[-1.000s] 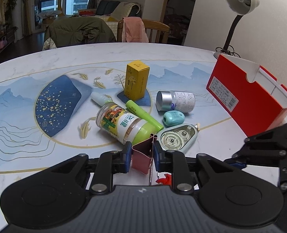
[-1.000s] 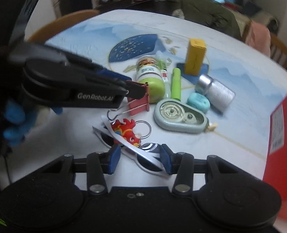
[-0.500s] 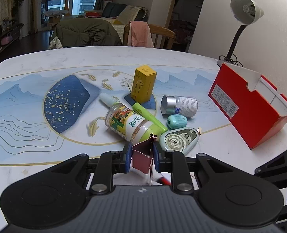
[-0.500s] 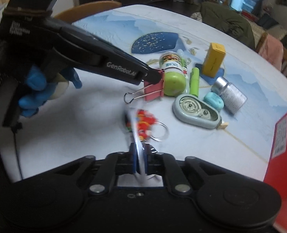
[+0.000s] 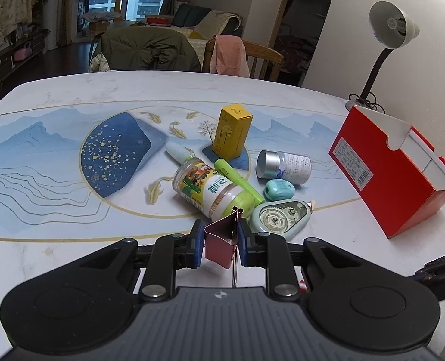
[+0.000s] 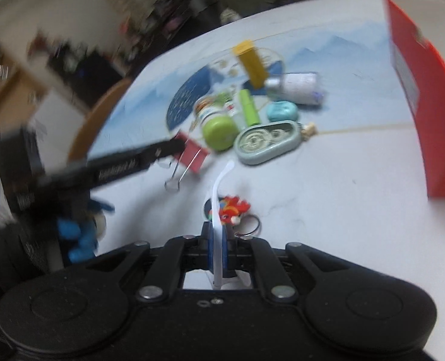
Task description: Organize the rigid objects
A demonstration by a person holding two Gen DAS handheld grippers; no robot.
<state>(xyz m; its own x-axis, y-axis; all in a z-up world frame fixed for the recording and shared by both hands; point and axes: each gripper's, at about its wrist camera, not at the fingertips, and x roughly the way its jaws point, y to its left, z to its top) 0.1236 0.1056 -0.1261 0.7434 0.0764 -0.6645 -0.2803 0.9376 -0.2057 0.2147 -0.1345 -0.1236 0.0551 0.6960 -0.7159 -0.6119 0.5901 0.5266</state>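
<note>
Now: my left tongs (image 5: 221, 242) were clamped on the pink binder clip (image 5: 219, 245) above the counter (image 5: 57, 96) | right tongs (image 6: 218, 248) pinched tight on the white sunglasses (image 6: 218, 210) | clutter pile beside red box (image 5: 388, 174).

Both claws (image 5: 221, 242) (image 6: 218, 242) clamped, angled downward

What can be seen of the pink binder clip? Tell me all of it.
The pink binder clip is a folded metal body, dusty pink, with two silver wire handles. The left hand-held gripper is shut on it, blue pads pressing its flat sides, with the rolled jaw edges pointing toward the table and the handles back toward the gripper. It looks lifted clear of the table, just short of the green-capped jar; contact there is unclear.
</note>
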